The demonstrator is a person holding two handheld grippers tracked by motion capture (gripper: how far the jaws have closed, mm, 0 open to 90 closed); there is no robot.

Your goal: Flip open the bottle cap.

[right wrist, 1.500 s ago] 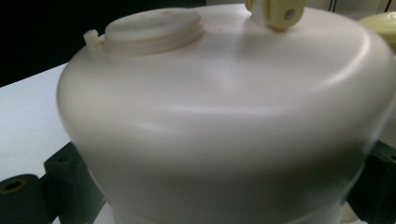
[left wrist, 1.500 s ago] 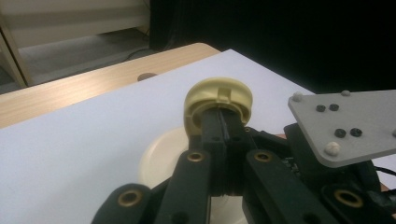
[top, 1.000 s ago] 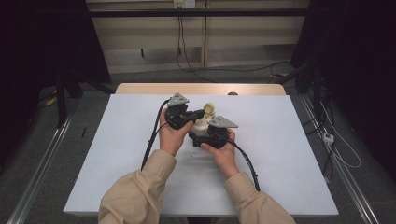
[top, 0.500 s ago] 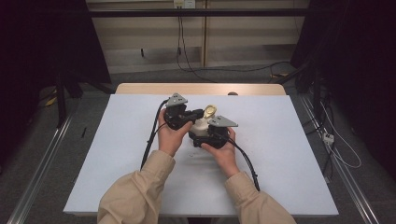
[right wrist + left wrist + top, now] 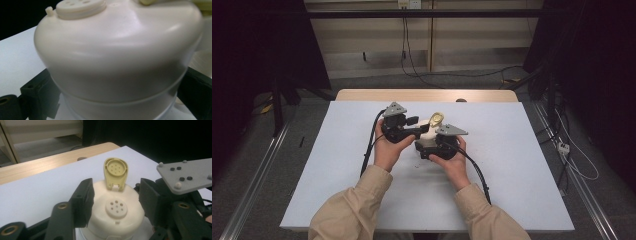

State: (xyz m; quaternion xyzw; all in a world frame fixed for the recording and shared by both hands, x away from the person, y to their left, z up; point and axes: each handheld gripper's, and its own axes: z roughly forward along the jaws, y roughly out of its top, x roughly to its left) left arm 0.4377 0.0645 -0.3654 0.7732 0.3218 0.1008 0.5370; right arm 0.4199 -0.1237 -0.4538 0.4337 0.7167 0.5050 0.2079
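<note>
Now shaker bottle [image 5: 115, 212] between just-opening left hand-held gripper [image 5: 116, 202] jaws, right hand-held gripper [image 5: 120, 100] clamping it

Cream plastic shaker cap [image 5: 113, 212], smooth with a soft sheen, catching broad highlights up close. Yellower plastic flip lid [image 5: 115, 173], matt, moulded with small round studs. Black matt plastic gripper jaws (brass-looking inserts at the pivots). Grey matt plate [image 5: 186, 176], looking like metal, with dark screws. White matt table cover [image 5: 512, 165], paper-like; bare pale wood [image 5: 427, 95] beyond its far edge. Beige cloth sleeves [image 5: 349, 212].
</note>
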